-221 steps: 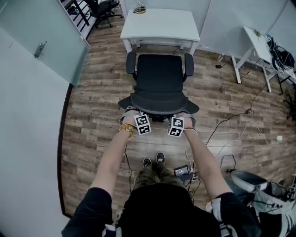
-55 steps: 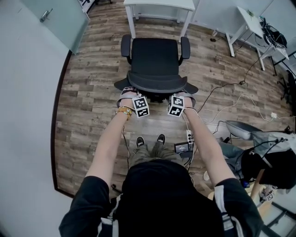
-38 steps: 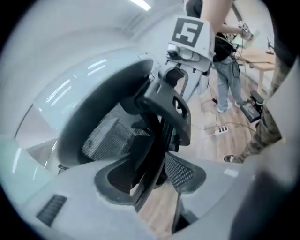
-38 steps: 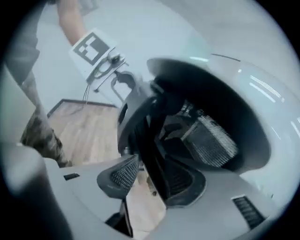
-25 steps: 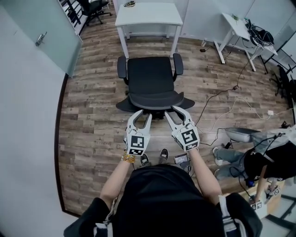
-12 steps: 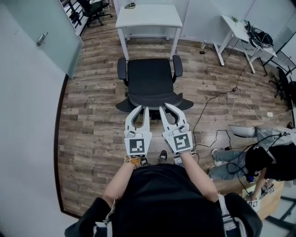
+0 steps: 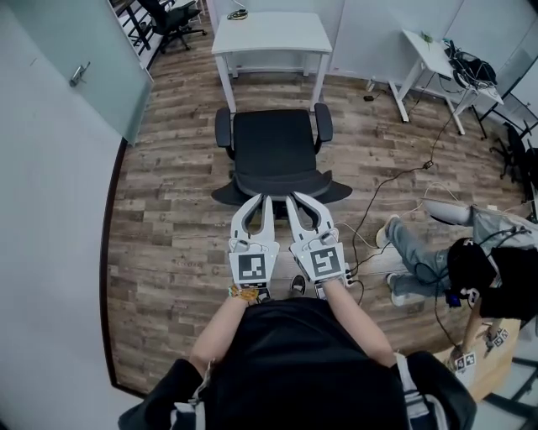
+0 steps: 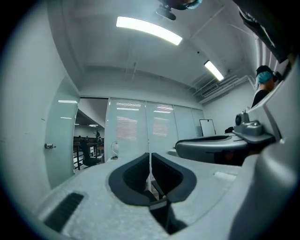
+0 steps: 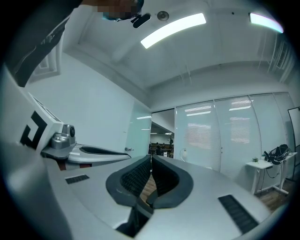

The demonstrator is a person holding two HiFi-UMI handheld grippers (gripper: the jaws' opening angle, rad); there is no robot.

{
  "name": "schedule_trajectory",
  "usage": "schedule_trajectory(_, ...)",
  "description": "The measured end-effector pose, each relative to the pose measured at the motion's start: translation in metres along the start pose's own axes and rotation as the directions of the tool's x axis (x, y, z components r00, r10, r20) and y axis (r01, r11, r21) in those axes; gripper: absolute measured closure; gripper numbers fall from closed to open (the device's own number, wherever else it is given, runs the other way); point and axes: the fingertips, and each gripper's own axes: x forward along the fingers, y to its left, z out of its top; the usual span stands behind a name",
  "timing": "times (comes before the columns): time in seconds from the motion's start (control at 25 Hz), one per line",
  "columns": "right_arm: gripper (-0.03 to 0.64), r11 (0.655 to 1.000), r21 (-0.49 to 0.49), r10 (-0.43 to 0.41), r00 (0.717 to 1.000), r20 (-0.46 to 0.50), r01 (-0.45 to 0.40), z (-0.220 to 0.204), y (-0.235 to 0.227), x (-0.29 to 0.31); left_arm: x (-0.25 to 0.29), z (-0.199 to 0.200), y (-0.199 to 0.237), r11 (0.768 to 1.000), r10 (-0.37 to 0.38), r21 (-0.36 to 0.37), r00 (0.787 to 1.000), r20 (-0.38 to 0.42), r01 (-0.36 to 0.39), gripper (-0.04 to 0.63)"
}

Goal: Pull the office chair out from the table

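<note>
So the black office chair is standing on the wood floor in front of the white surface, fully out from under it. The seat faces the surface and the backrest is toward the person. Its armrests sit close to the feet of the surface's front legs, with a strip of bare floor showing between the seat's front edge and the tabletop.

Both claws are held up side by side in front of the person, pointing level toward the chair. In the head view, the tips of the left claw and right claw line up over the top edge of the backrest, but neither one has hold of it.

In the left gripper view, the left claw is closing. Its dark pads are down to a thin slit with nothing between them, just the glass partitions of the room beyond. Same deal in the right gripper view: the right claw is closing, pads nearly meeting, nothing in there.

Other stuff around: a small coiled thing on the far corner of the surface, a frosted glass door on the left, cables trailing over the floor, and another person sitting on the floor off to the right.
</note>
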Motion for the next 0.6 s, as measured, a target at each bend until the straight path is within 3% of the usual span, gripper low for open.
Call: schedule_trajectory(0.6,0.611,0.999,0.025,-0.021,1.0,-0.017,0.022,-0.005,-0.012,0.003,0.006,-0.004,0.0,1.0,0.008,0.004,1.0,-0.016,-0.008,0.569)
